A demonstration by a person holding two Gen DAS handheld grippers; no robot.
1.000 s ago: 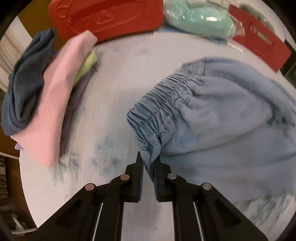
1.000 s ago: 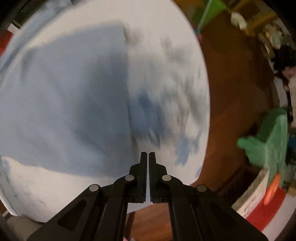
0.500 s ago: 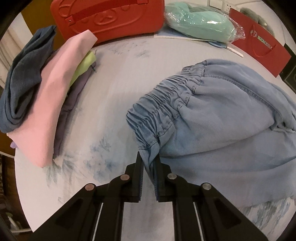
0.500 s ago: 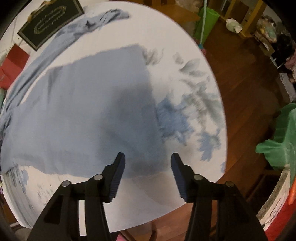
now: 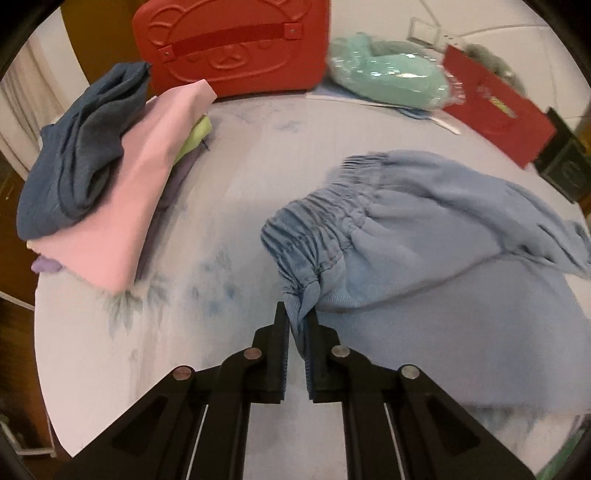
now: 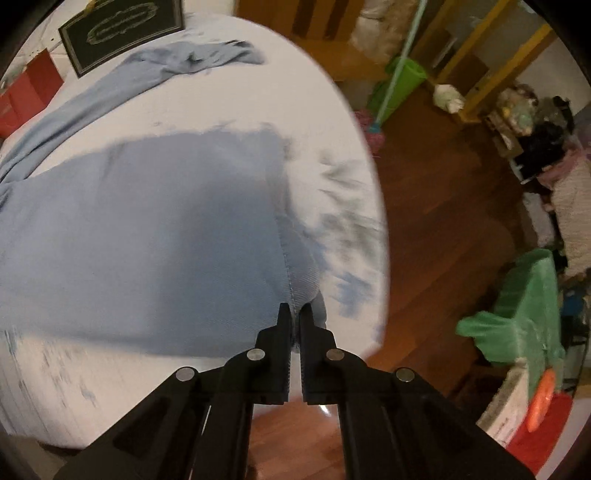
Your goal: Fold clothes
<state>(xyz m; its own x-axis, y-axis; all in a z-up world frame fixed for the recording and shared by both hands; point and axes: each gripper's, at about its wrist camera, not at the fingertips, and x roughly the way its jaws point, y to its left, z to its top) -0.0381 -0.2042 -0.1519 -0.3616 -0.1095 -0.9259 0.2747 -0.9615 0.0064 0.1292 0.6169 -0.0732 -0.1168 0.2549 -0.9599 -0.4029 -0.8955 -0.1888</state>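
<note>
Light blue trousers [image 5: 424,266] lie spread on the round white table [image 5: 258,177]. My left gripper [image 5: 297,317] is shut on the near corner of their elastic waistband [image 5: 317,221] and holds it slightly lifted. In the right wrist view the trouser leg [image 6: 155,229] lies flat, and my right gripper [image 6: 294,314] is shut on its hem corner near the table's edge. The other leg [image 6: 122,81] trails towards the far side.
A pile of folded clothes [image 5: 107,177], pink and dark blue on top, sits at the left. A red case [image 5: 229,44], a mint bag [image 5: 388,77] and a red paper bag [image 5: 495,114] stand at the back. A black framed sign [image 6: 122,29] stands beyond the trousers. Wooden floor [image 6: 443,240] and clutter lie right.
My right gripper opened wide half a second ago and has now shut on the trouser leg's hem corner. My left gripper has kept its hold on the waistband and lifted slightly.
</note>
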